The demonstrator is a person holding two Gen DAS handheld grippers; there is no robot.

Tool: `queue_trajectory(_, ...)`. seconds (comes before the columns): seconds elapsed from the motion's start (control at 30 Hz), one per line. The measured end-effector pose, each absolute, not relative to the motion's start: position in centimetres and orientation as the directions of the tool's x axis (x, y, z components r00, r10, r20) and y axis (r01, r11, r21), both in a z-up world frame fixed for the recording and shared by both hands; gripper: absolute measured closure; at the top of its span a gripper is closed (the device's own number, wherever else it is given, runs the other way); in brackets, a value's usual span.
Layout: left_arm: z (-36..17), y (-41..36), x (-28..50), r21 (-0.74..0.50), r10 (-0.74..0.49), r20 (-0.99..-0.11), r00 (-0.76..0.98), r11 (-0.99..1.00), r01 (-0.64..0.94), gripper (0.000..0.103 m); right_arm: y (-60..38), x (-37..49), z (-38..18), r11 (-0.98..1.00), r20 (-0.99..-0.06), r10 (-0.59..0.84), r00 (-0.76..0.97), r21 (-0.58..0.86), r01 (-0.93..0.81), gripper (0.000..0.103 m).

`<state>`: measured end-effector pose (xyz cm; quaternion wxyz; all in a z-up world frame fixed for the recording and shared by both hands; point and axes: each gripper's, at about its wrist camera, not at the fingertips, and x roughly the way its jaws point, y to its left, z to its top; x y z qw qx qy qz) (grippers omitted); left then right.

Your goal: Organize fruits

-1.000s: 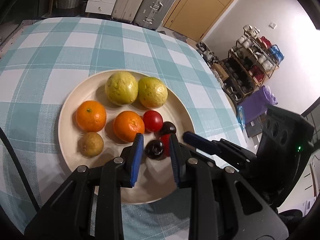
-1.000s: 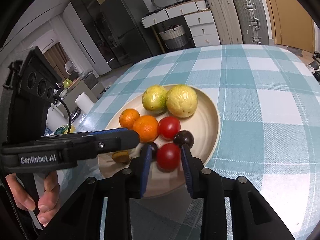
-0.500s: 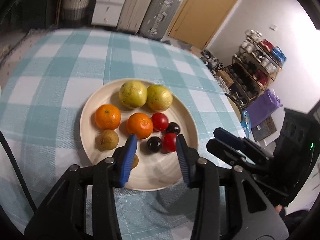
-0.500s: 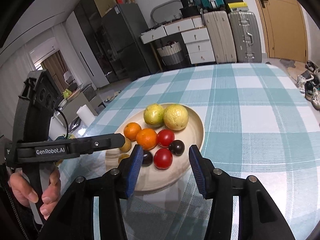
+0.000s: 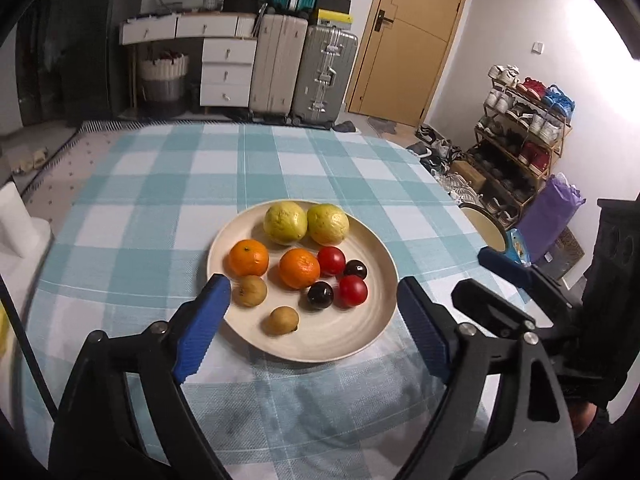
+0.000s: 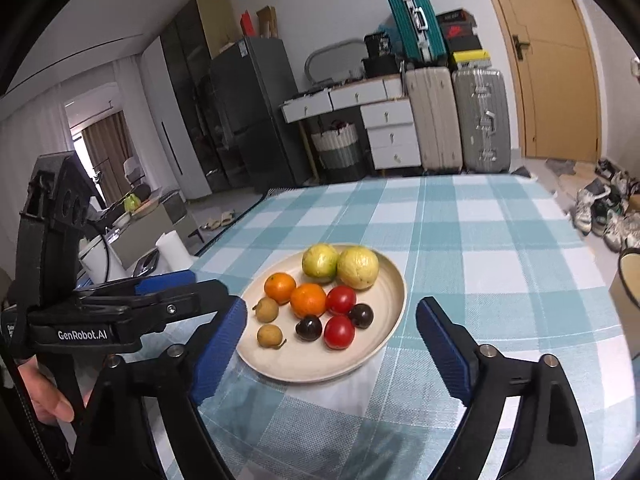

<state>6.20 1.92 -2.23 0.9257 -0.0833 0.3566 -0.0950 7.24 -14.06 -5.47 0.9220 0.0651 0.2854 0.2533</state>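
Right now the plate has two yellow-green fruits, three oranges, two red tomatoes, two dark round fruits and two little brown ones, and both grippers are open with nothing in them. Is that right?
Almost. The plate holds two oranges, not three: the left wrist view shows just that one and its neighbour. The rest is right, and the left gripper and right gripper are open and empty.

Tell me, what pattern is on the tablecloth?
Teal-and-white checks on the tablecloth, clearest in the left wrist view.

Even indoor light, brighter at the right wall (washed-out glare there), leaves soft shadows on the teal-and-white checked cloth counter [image 5: 168,184], with fisheye bending and dark vignetted corners.
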Motion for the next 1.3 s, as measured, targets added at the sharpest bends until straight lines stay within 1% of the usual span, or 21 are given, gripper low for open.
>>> queue_trajectory(0.03,-2.0,1.9,5.9,-0.221,-0.238,-0.638,0.732,0.968,0.121,0.014,-14.2,6.9,-5.2,0.869,-0.485,0.494,0.721,0.259,-0.421,0.007)
queue_trajectory(0.07,-1.7,2.0,5.6,-0.217,-0.235,-0.63,0.741,0.968,0.122,0.012,-14.3,6.7,-5.1,0.872,-0.479,0.49,0.728,0.258,-0.417,0.006)
queue_trajectory(0.1,-1.5,2.0,5.2,-0.209,-0.223,-0.621,0.751,0.971,0.116,0.005,-14.4,6.3,-4.9,0.874,-0.472,0.486,0.735,0.257,-0.413,0.006)
queue_trajectory(0.13,-1.2,1.9,4.7,-0.199,-0.211,-0.608,0.765,0.974,0.11,0.001,-14.5,6.2,-4.8,0.874,-0.47,0.485,0.737,0.258,-0.411,0.005)
queue_trajectory(0.2,-0.6,1.9,3.8,-0.174,-0.181,-0.58,0.795,0.98,0.097,0.001,-14.6,5.6,-4.5,0.878,-0.466,0.479,0.744,0.254,-0.405,0.004)
queue_trajectory(0.27,-0.1,1.9,3.2,-0.152,-0.158,-0.569,0.807,0.985,0.086,0.001,-14.8,5.1,-4.2,0.885,-0.457,0.466,0.758,0.249,-0.394,0.002)
queue_trajectory(0.37,0.3,2.0,2.4,-0.125,-0.118,-0.543,0.831,0.99,0.058,0.001,-15.0,4.2,-3.7,0.89,-0.437,0.455,0.776,0.243,-0.385,0.001)
queue_trajectory(0.47,0.5,2.4,1.3,-0.112,-0.082,-0.499,0.863,0.993,0.03,0.001,-15.3,3.4,-3.0,0.89,-0.405,0.455,0.793,0.237,-0.389,0.0)
queue_trajectory(0.53,0.7,2.7,0.6,-0.106,-0.066,-0.461,0.885,0.994,0.019,0.001,-15.5,2.7,-2.5,0.891,-0.372,0.452,0.811,0.23,-0.391,0.0)
queue_trajectory(0.57,0.8,2.9,0.0,-0.101,-0.059,-0.427,0.902,0.995,0.017,0.001,-15.5,2.5,-2.4,0.892,-0.36,0.451,0.817,0.227,-0.392,0.0)
queue_trajectory(0.67,0.8,3.3,-1.0,-0.101,-0.074,-0.362,0.929,0.994,0.039,0.001,-15.4,1.5,-2.2,0.894,-0.301,0.447,0.842,0.197,-0.403,0.0)
queue_trajectory(0.73,0.7,3.6,-1.7,-0.1,-0.075,-0.313,0.947,0.994,0.046,0.001,-15.1,1.3,-2.3,0.907,-0.275,0.42,0.865,0.16,-0.39,0.0)
queue_trajectory(0.8,0.3,3.9,-2.0,-0.08,-0.039,-0.287,0.957,0.997,0.016,0.001,-14.7,1.2,-2.8,0.92,-0.261,0.391,0.883,0.125,-0.371,0.0)
queue_trajectory(0.93,-0.7,4.4,-1.8,-0.076,-0.008,-0.291,0.957,0.997,-0.015,0.001,-14.3,1.1,-3.7,0.925,-0.23,0.379,0.896,0.098,-0.366,0.0)
queue_trajectory(1.07,-2.1,5.0,-1.9,-0.056,0.053,-0.244,0.968,0.996,-0.069,0.001,-14.0,0.7,-4.7,0.936,-0.177,0.352,0.919,0.057,-0.348,0.0)
queue_trajectory(1.2,-3.9,5.4,-1.3,-0.036,0.08,-0.243,0.967,0.995,-0.092,0.001,-14.0,0.6,-5.3,0.939,-0.158,0.343,0.926,0.05,-0.34,0.0)
queue_trajectory(1.3,-5.0,5.4,-0.5,-0.011,0.102,-0.268,0.958,0.994,-0.108,0.001,-14.0,0.6,-5.8,0.951,-0.156,0.309,0.938,0.016,-0.31,0.0)
